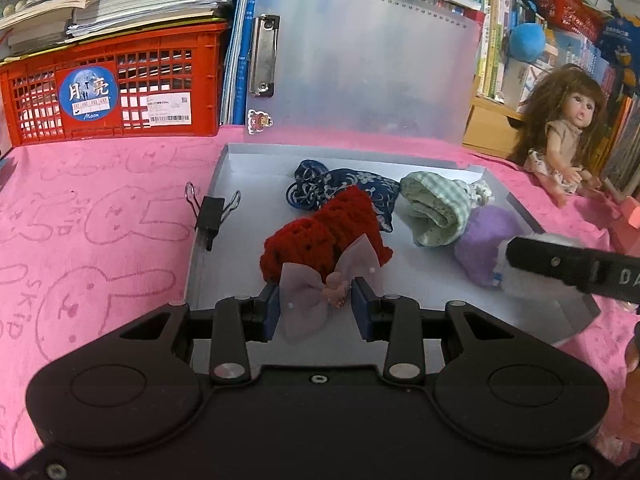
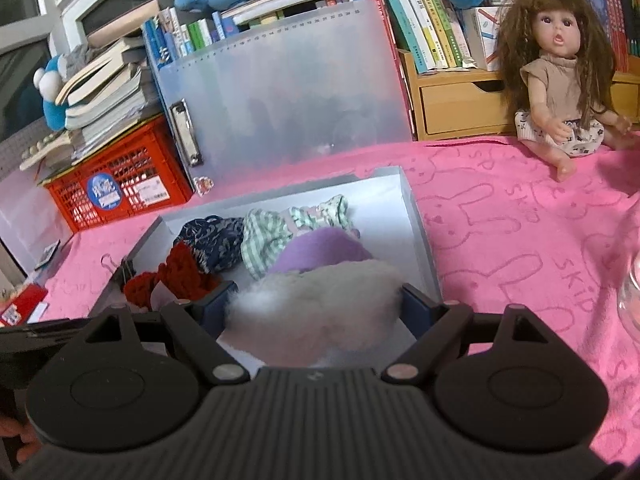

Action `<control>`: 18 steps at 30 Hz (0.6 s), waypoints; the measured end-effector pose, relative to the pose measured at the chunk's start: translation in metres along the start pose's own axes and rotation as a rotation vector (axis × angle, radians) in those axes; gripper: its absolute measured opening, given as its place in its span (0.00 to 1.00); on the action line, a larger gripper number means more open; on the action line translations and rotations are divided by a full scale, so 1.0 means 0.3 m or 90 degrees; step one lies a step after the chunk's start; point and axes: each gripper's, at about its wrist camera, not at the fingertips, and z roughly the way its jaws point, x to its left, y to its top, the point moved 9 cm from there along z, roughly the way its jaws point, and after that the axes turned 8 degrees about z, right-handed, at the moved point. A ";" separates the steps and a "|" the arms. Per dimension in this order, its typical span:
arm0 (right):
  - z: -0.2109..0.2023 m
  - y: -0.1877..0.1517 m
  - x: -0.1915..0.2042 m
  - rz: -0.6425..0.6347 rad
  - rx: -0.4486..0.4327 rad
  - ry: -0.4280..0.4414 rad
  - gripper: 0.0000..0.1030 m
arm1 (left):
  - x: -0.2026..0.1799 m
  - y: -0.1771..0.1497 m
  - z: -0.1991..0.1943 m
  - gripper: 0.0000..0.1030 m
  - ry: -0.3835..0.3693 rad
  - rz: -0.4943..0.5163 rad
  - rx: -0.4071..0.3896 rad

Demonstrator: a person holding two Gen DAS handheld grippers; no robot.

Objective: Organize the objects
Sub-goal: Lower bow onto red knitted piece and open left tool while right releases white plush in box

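Left gripper [image 1: 316, 306], jaws narrowed on the red knit garment's [image 1: 320, 236] pink bow [image 1: 320, 288] over the open box [image 1: 248, 152], may drop it; right gripper [image 2: 316, 304], jaws wide around a white fluffy item [image 2: 320, 304], could crowd the purple garment [image 2: 320, 248].

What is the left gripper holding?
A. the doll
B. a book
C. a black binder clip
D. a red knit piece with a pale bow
D: the left gripper is shut on the bow of the red knit piece, over the open box.
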 end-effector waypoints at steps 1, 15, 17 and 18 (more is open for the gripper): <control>0.004 0.007 -0.002 0.002 -0.001 0.001 0.83 | 0.002 0.004 0.009 0.34 0.002 -0.001 0.001; 0.067 0.039 -0.011 0.020 -0.032 0.003 0.82 | 0.012 0.039 0.076 0.34 0.015 -0.006 -0.001; 0.077 0.036 -0.011 0.018 -0.032 0.000 0.82 | 0.012 0.038 0.084 0.34 0.014 -0.005 0.000; 0.083 0.035 -0.010 0.018 -0.032 -0.001 0.82 | 0.012 0.037 0.087 0.34 0.014 -0.005 -0.001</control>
